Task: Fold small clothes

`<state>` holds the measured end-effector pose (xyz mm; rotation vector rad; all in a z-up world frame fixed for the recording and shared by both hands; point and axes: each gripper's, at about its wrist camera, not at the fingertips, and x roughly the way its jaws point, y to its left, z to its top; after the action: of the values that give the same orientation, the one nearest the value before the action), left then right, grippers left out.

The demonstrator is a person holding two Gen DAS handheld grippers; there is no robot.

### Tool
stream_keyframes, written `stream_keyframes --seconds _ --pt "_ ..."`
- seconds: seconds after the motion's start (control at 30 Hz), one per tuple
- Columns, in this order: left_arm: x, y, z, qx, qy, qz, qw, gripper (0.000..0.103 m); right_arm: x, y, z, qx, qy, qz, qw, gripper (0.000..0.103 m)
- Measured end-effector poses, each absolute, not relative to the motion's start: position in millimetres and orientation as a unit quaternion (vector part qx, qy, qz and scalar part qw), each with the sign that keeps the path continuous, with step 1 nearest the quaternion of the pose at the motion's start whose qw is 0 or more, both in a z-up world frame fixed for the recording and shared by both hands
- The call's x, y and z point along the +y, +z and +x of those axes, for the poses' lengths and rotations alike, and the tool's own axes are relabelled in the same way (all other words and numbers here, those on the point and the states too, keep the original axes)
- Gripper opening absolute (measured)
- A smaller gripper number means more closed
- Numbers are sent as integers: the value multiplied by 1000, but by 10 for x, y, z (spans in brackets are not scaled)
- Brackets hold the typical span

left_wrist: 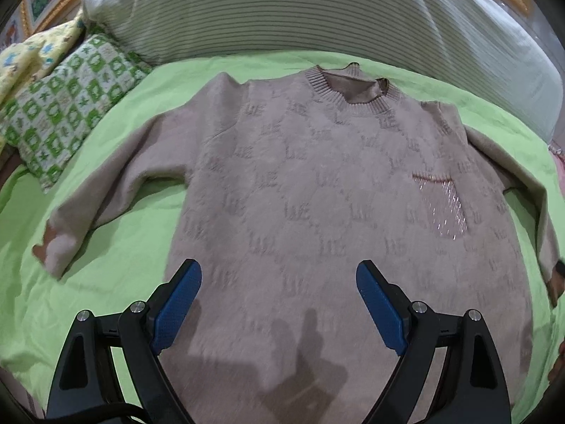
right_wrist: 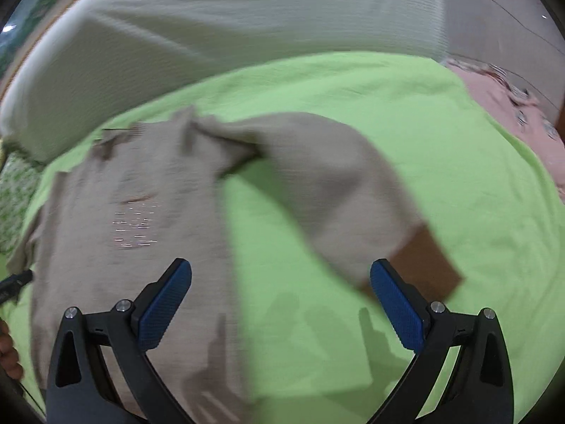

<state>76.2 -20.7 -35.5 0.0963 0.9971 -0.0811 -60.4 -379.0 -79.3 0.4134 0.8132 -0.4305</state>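
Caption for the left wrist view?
Open left gripper above a beige sweater spread flat on a green sheet.

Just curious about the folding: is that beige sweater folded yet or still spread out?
Spread out: the sweater lies flat, front up, on the green sheet, both sleeves out to the sides.

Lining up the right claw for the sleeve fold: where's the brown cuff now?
In the right wrist view, the brown cuff lies on the green sheet, just beyond the right claw's right-hand finger.

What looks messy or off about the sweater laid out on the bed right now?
The beige sweater lies mostly flat on the green sheet, but its neckband is crumpled and folded in on itself, and one sleeve bunches at the shoulder. Both grippers are open, holding nothing.
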Motion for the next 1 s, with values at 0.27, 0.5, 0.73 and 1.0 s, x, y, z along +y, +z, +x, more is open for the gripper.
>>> stream_keyframes --seconds 0.27,0.5,0.73,1.0 --pt "-384 -497 1408 495 -35 29 868 90 -4166 -1194 -442 461 -209 167 846 93" --pt "-274 -834 1828 523 -6 45 851 90 -4567 -891 -519 429 -181 307 830 8" --pt "-13 -803 1845 529 -21 -8 848 90 -3953 156 148 333 4 354 874 8" --pt "0 -548 1665 515 -71 -60 852 90 -2360 708 1439 321 201 305 874 27"
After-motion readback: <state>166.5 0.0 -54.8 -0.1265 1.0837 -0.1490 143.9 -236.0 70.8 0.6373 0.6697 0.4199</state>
